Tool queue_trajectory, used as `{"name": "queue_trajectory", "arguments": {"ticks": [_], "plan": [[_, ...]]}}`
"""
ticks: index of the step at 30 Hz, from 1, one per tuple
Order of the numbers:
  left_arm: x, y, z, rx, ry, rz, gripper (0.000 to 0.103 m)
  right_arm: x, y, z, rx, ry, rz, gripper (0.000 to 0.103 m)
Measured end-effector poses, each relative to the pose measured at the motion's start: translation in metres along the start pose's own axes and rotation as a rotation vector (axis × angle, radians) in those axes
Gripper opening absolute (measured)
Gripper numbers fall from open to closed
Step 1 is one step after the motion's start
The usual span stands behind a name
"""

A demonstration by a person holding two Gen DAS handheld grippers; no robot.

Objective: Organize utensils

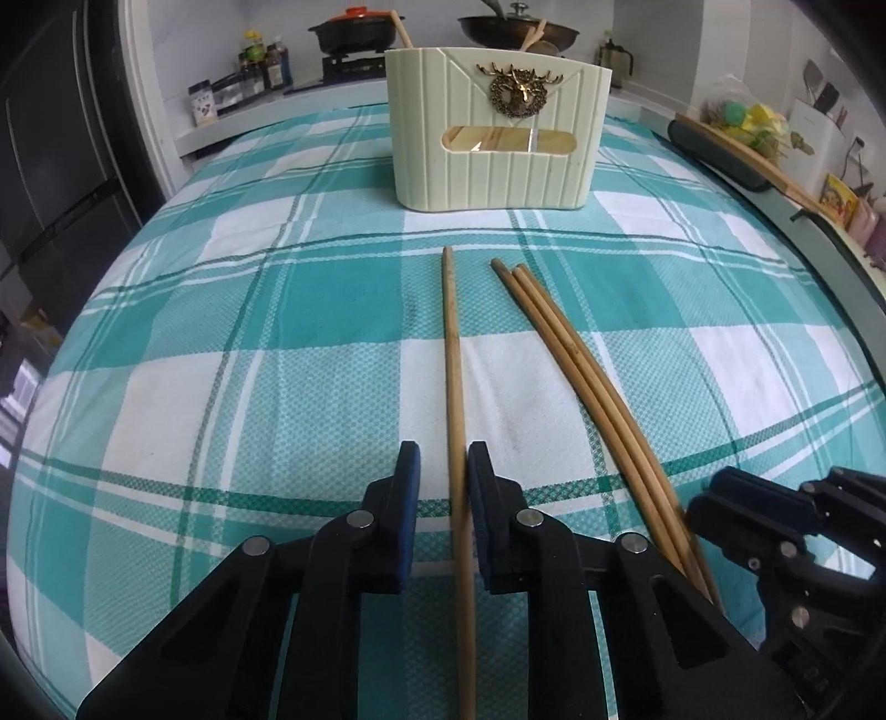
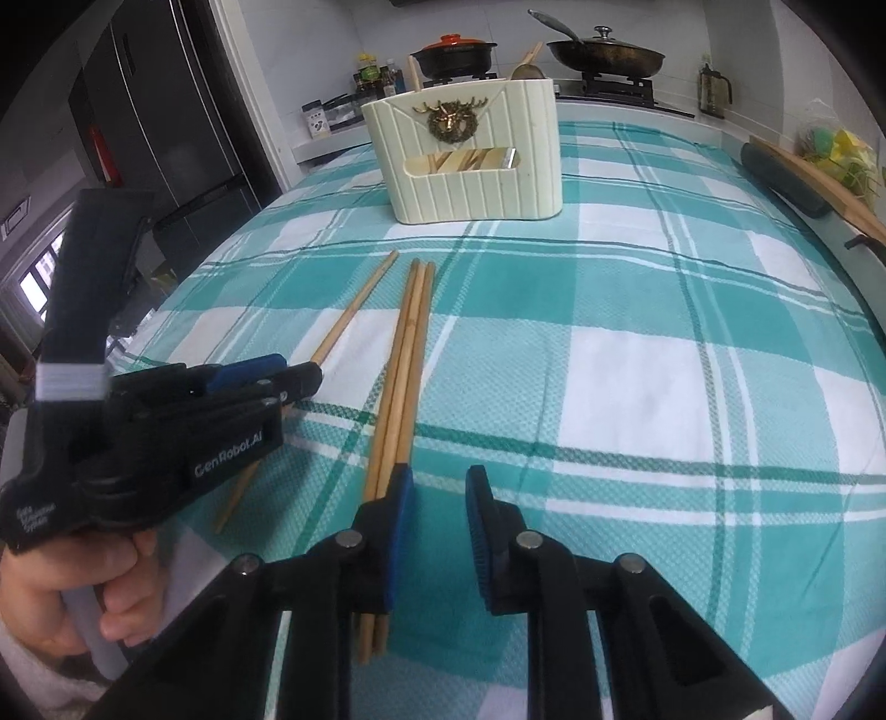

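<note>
A single wooden chopstick (image 1: 453,354) lies on the teal plaid cloth, pointing at the pale green utensil holder (image 1: 493,133). My left gripper (image 1: 443,471) is open and straddles the chopstick's near part, its right pad against it. A bundle of three chopsticks (image 1: 581,376) lies to the right. In the right wrist view the bundle (image 2: 407,376) runs under the left finger (image 2: 396,531) of my right gripper (image 2: 437,493), which is open and empty. The single chopstick (image 2: 354,307) and the left gripper (image 2: 266,376) show at left, the holder (image 2: 470,160) at the back.
The holder has wooden utensils showing through its window. Behind the table is a stove with a red-lidded pot (image 1: 354,25) and a pan (image 1: 518,27), plus spice jars (image 1: 260,66). A dark cushion and wooden board (image 1: 720,149) lie on the table's right edge.
</note>
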State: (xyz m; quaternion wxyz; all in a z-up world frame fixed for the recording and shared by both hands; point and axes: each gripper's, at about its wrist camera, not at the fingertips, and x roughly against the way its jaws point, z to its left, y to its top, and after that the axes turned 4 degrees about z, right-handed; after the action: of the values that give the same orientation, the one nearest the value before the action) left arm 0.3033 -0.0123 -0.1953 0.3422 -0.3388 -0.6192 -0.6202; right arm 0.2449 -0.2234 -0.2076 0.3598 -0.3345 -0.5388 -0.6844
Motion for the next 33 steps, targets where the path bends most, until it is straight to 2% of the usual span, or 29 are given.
{"name": "queue_trajectory", "arguments": {"ticks": [2, 8, 12, 13, 14, 20, 26, 27, 28, 29, 30, 31, 32, 33], "plan": [[0.001, -0.002, 0.004, 0.007, 0.002, 0.002, 0.016, -0.011, 0.007, 0.003, 0.016, 0.001, 0.028, 0.012], [0.003, -0.007, 0.008, 0.01, 0.016, -0.003, 0.017, -0.023, 0.02, 0.014, 0.075, 0.015, 0.091, 0.011], [0.004, -0.008, 0.008, 0.004, 0.021, -0.005, 0.015, -0.027, 0.022, 0.029, 0.166, -0.061, 0.101, 0.008], [0.005, -0.009, 0.009, 0.006, 0.023, -0.005, 0.008, -0.027, 0.022, 0.029, 0.158, -0.079, 0.1, 0.008], [0.006, -0.009, 0.011, 0.011, 0.025, -0.004, 0.007, -0.026, 0.023, 0.027, 0.14, -0.092, 0.096, 0.007], [0.014, -0.022, 0.031, 0.066, 0.038, -0.004, 0.006, -0.009, 0.009, 0.001, 0.019, -0.214, 0.041, 0.006], [0.03, -0.045, 0.044, 0.084, 0.039, 0.007, 0.009, 0.022, -0.025, -0.042, -0.086, -0.349, 0.002, 0.006], [0.032, -0.048, 0.045, 0.087, 0.028, 0.009, 0.02, 0.027, -0.032, -0.047, -0.101, -0.344, -0.008, 0.007], [0.034, -0.049, 0.045, 0.09, 0.019, 0.009, 0.043, 0.032, -0.037, -0.051, -0.114, -0.334, -0.021, 0.007], [0.035, -0.051, 0.046, 0.091, 0.019, 0.008, 0.056, 0.035, -0.042, -0.053, -0.122, -0.331, -0.034, 0.011], [0.036, -0.052, 0.046, 0.09, 0.023, 0.005, 0.072, 0.038, -0.046, -0.054, -0.124, -0.333, -0.045, 0.024], [0.036, -0.053, 0.046, 0.086, 0.028, -0.001, 0.074, 0.041, -0.049, -0.055, -0.124, -0.33, -0.056, 0.034], [0.035, -0.053, 0.046, 0.08, 0.035, 0.002, 0.074, 0.043, -0.051, -0.054, -0.124, -0.327, -0.069, 0.047], [0.032, -0.053, 0.047, 0.076, 0.039, 0.014, 0.074, 0.045, -0.052, -0.054, -0.125, -0.324, -0.082, 0.049]]}}
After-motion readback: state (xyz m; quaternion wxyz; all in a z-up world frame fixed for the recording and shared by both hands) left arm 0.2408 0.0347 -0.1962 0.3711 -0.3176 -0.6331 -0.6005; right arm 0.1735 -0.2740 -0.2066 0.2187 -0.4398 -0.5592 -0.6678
